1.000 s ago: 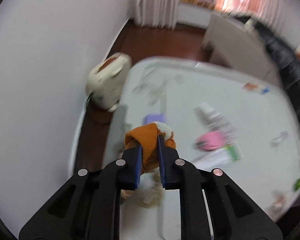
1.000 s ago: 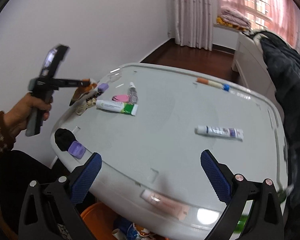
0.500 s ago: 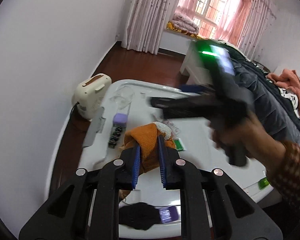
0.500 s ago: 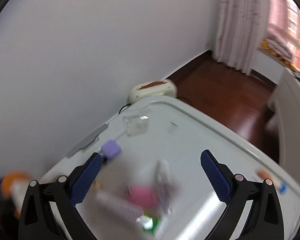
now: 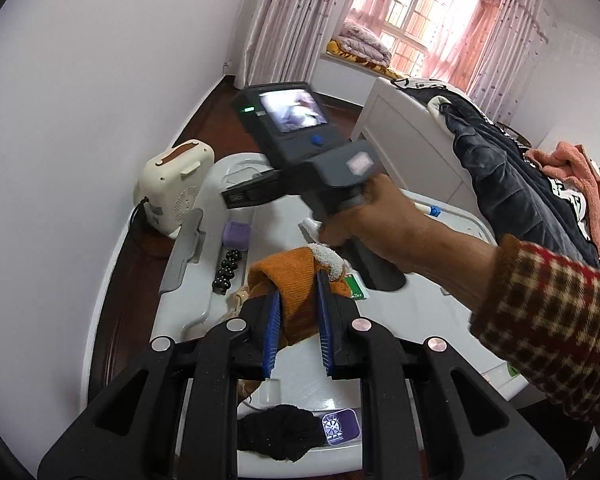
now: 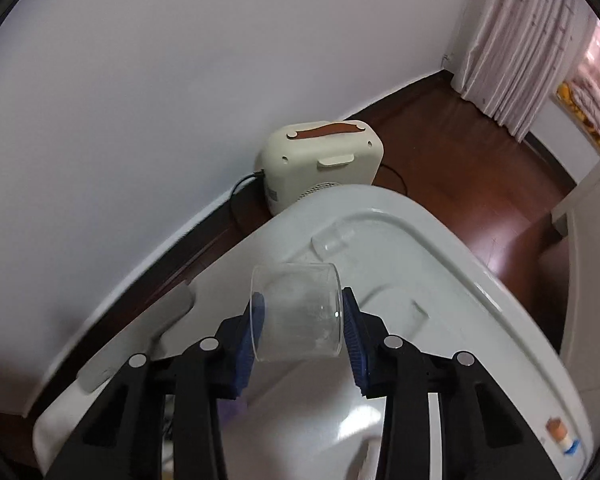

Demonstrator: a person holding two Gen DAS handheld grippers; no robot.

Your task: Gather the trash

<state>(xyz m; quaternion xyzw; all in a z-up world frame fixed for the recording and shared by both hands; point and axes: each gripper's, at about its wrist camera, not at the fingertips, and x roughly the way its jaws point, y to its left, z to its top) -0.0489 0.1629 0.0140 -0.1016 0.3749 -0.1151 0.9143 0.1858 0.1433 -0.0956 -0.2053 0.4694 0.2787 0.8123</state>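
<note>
My left gripper (image 5: 298,312) is shut on an orange peel (image 5: 292,280) with white pith and holds it above the near left part of the white table (image 5: 384,312). My right gripper (image 6: 302,322) is shut on a clear plastic cup (image 6: 298,316) that lies on its side at the table's far left corner (image 6: 420,240). In the left wrist view the right gripper's handle and screen (image 5: 296,120) cross in front, held by a hand in a checked sleeve (image 5: 548,320).
A cream heater (image 6: 320,160) stands on the wood floor by the wall. On the table lie a purple box (image 5: 236,234), black beads (image 5: 226,272), a black cloth (image 5: 280,436), a purple tin (image 5: 340,426) and a small clear piece (image 6: 332,240). A clothes-covered bed (image 5: 520,184) is on the right.
My right gripper has swung to the table's far left corner and shut on the clear cup. My left gripper has kept hold of the peel and pulled back toward the near edge.
</note>
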